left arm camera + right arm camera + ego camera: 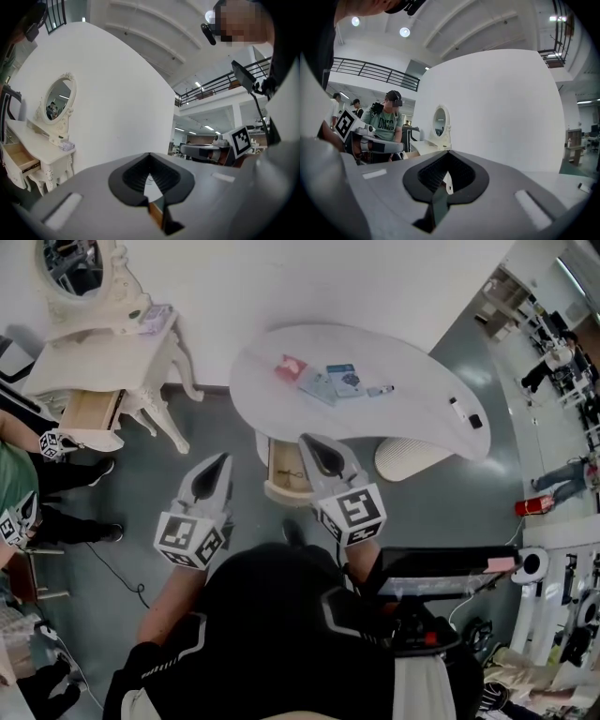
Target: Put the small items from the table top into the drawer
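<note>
Small items (330,381): all on the white curved desk (422,362), well apart from both claws.
- Red packet (290,367), two blue cards (343,379) lying side by side and a thin pen-like piece (381,390) form a loose row near the desk's middle.
- Two dark bits (474,421) lie apart from that row, toward the desk's right end (too small to identify).

Drawer (284,470): pulled open under the desk's near edge, pale wood inside. From the head view it looks empty, though the right claw covers part of it, so I cannot be sure.

Left claw (223,458): jaws together, tips meeting, nothing between them. It is held in the air to the left of the drawer and points toward the desk. The row of items is beyond it and to its right.

Right claw (306,439): jaws likewise closed on nothing. In the head view its tip overlaps the drawer's right edge, just short of the desk's rim. The blue cards lie straight ahead of it, farther up the desk, with no contact.

Surroundings: a dressing table (94,352) with an oval mirror (73,266) stands at far left, and a person in green (14,470) is next to it.
</note>
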